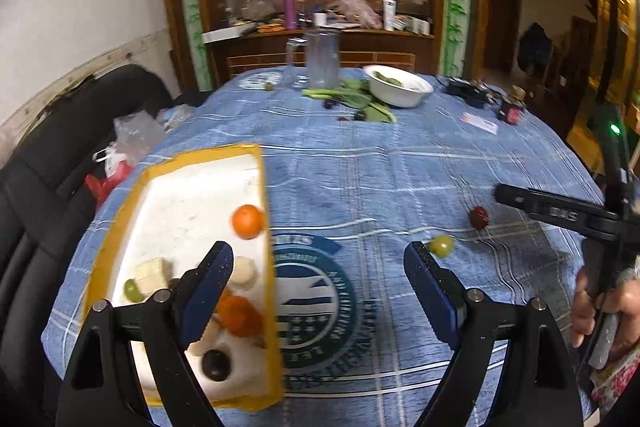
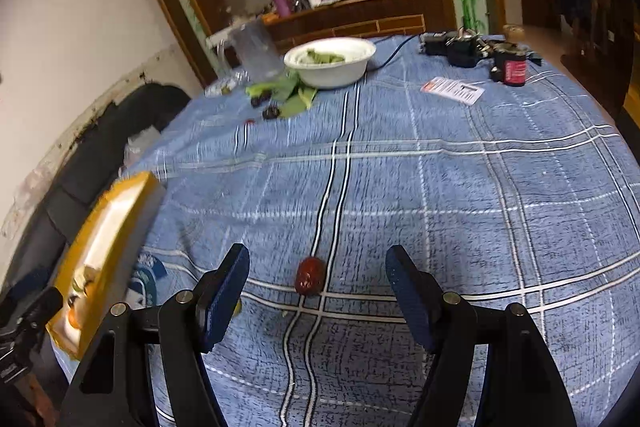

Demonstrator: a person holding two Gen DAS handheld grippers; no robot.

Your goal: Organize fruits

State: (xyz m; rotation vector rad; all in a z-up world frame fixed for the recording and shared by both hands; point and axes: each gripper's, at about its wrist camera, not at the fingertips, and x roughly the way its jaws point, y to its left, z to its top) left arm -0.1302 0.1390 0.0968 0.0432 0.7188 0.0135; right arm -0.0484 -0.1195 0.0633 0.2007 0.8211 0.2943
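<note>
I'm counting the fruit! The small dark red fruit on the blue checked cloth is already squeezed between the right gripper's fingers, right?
Not squeezed. The right wrist view shows the small dark red fruit lying free on the blue checked cloth, ahead of the right gripper's open fingers.

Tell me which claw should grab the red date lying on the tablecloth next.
Right. The red date lies straight ahead between the open right claw fingers, on the cloth. The left claw is open too, but points beside the yellow-rimmed tray, with the date far off to its right.
</note>
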